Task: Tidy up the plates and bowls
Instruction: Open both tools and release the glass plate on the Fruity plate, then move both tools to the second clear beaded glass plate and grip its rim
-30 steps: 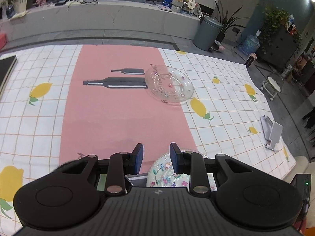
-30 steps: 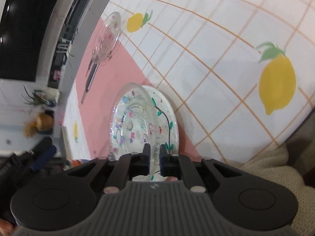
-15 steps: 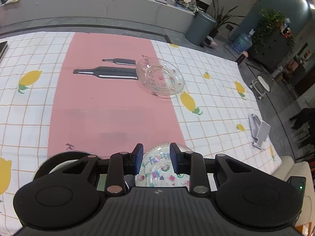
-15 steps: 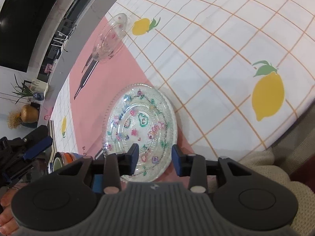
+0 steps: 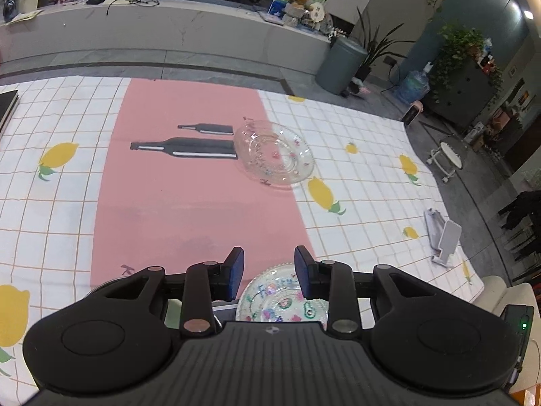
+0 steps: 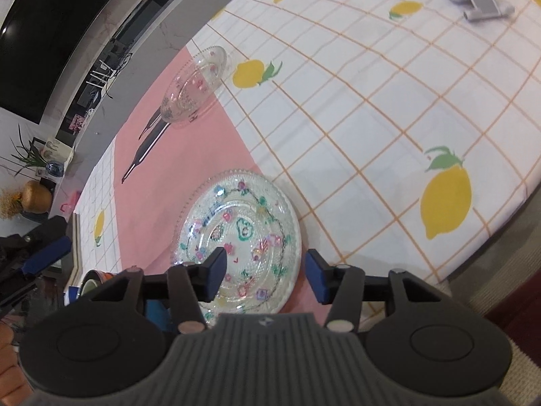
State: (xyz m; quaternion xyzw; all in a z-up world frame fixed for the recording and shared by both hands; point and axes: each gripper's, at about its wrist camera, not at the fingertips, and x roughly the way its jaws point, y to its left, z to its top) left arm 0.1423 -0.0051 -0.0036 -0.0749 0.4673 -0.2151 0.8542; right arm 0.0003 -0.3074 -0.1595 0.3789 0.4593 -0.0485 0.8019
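Releasing looks like the step in hand: the right gripper (image 6: 263,272) has just been opening its jaws, which now stand apart above the near stack of patterned glass plates (image 6: 241,237) with nothing pinched between them, so the clean way out is to lift straight off without clipping the beaded rim. The left gripper (image 5: 268,275) hangs over the same stack, jaws partly apart and having just widened a little, empty as well. A second clear glass plate (image 5: 274,150) lies well apart on the tablecloth (image 5: 203,209), astride the pink and checked panels, and is probably the next pick. How many plates the stack holds is hard to tell through the glass, and its near edge is cut off by the gripper bodies.
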